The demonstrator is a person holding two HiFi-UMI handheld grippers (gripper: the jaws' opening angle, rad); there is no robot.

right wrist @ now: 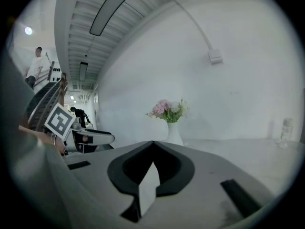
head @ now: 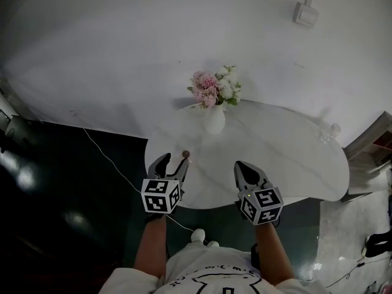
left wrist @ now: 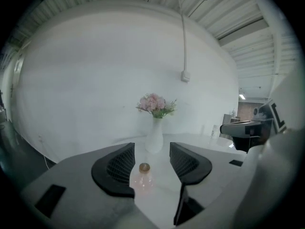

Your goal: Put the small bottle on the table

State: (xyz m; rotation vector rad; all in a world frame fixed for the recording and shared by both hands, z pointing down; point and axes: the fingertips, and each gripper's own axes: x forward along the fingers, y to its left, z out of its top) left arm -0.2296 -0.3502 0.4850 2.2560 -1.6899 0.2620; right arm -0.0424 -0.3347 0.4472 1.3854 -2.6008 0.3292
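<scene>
White worktop already has the small bottle standing on it, between your left gripper's parted jaws. Your right gripper's jaws are closed, empty. Only backing away is left, I think.

left tongs and right tongs: grey, black ribbed pads, cubes of black-and-white square markers; white printed shirt.

Smooth white table, clear small bottle, matt white vase

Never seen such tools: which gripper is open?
The left gripper: its jaws stand apart with the small bottle between them, while the right gripper has its jaws together.
</scene>
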